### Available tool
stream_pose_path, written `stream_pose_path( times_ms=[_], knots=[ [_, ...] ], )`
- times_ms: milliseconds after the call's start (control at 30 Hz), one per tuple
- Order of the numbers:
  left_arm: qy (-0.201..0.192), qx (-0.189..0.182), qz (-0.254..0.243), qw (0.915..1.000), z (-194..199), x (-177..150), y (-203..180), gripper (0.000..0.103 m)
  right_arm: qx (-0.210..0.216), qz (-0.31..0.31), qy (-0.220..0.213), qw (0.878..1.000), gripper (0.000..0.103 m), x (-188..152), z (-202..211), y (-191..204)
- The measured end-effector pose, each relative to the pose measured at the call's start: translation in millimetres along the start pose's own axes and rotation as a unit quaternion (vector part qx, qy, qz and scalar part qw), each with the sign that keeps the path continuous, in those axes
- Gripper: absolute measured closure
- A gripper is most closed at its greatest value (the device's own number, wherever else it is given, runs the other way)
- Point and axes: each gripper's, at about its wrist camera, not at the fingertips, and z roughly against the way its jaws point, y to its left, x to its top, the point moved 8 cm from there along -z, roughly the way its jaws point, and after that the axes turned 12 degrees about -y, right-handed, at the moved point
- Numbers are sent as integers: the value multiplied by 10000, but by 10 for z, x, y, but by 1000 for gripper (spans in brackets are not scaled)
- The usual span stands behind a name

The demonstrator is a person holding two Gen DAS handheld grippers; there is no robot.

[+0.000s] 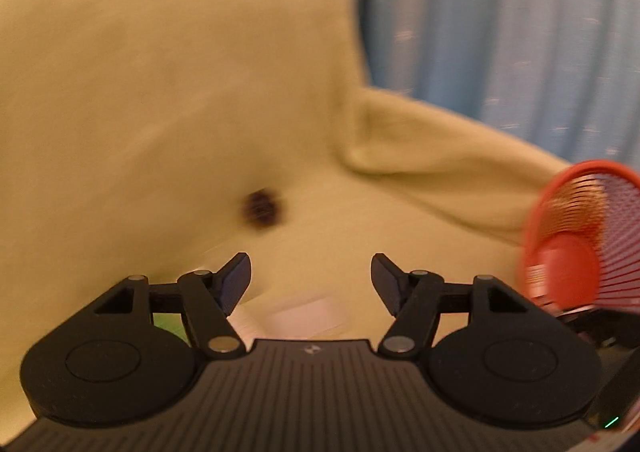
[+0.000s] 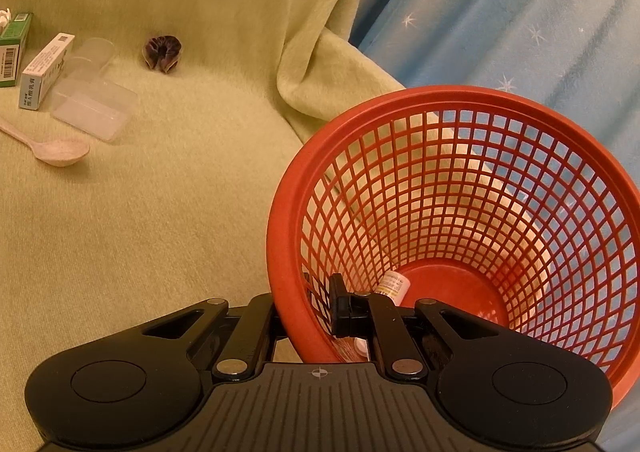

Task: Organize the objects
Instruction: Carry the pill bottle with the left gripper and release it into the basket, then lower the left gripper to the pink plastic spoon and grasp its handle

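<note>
Right gripper [image 2: 310,312]: clenched on the rim of the red mesh basket [image 2: 460,187], 1 finger outside the wall, 1 inside. Basket tipped toward the camera; a small white bottle [image 2: 394,284] lies at its bottom, just ahead of the inner finger.

Far ahead-left on the yellow-green blanket [image 2: 160,232]: pale spoon [image 2: 60,149], clear plastic box [image 2: 94,105], 2 cartons [image 2: 46,71], dark scrunchie [image 2: 162,51].

Left gripper [image 1: 311,284]: jaws spread wide, holding nothing, aimed low over the blanket. Scrunchie ahead of it, slightly left; basket at far right. View motion-blurred.

Green sofa cover [image 2: 168,211], blue curtain [image 2: 520,11]
</note>
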Motion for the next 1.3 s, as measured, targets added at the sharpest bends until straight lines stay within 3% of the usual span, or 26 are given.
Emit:
stream_pose_path(
  times_ms=[100,233,433,500,567,800,833,900,933,967,1067,1300],
  knots=[
    [116,380,186,9990,79,-204,321,36,4,14,7,10000,98,-7,12,12],
    [330,525,148,9980,74,-523,454,36,3,37,12,10000,98,-14,24,20],
    [772,-129,-641,9949,-135,-955,207,37,2,58,16,10000,98,-30,38,24],
    [946,-348,-940,9905,-271,-1071,109,41,3,67,16,10000,98,-44,51,26],
    [1099,-507,-1206,9853,-387,-1174,24,55,3,60,14,10000,98,-49,56,24],
    [1435,-959,-1883,9668,-725,-1390,-103,59,9,86,22,10000,98,-58,66,25],
    [1504,-1015,-1936,9641,-754,-1419,-109,64,8,83,21,10000,98,-57,66,26],
    [1574,-1125,-1858,9633,-766,-1439,-120,74,8,84,20,10000,98,-58,70,25],
    [1612,-1168,-1742,9644,-749,-1441,-122,85,8,89,23,10000,98,-56,69,26],
    [1643,-1166,-1679,9650,-734,-1447,-120,91,7,96,24,10000,98,-54,67,27],
    [1716,-1064,-1495,9679,-614,-1492,-116,98,11,119,30,9999,98,-49,63,25],
    [1701,-758,-860,9787,-136,-1626,-32,98,14,121,23,9999,98,-59,70,10]
  ],
)
